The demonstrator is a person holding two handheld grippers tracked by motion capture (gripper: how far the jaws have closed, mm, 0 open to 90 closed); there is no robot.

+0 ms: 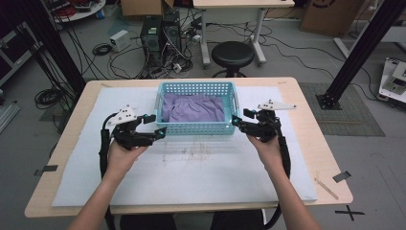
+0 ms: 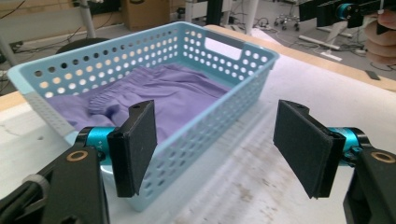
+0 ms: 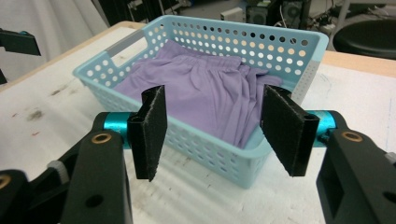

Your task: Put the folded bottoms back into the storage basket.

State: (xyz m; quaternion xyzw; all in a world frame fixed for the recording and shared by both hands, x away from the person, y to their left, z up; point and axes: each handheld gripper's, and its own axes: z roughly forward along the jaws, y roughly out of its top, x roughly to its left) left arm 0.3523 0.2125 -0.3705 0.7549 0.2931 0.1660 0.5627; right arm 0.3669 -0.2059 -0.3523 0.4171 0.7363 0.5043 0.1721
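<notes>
Basket (image 1: 197,128) corners between spread fingers (image 2: 135,144)

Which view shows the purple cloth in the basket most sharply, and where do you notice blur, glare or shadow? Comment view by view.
High view: even overhead light, purple cloth small and soft, faint shadow beside the basket. Left gripper view: cloth fairly crisp, near jaws slightly soft, background blurred. Right gripper view: sharpest folds in the cloth, mild brightness on the white table cover, no harsh glare.

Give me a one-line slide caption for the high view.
Both open grippers, left gripper and right gripper, flank a blue basket holding purple cloth on a white-covered table.
</notes>
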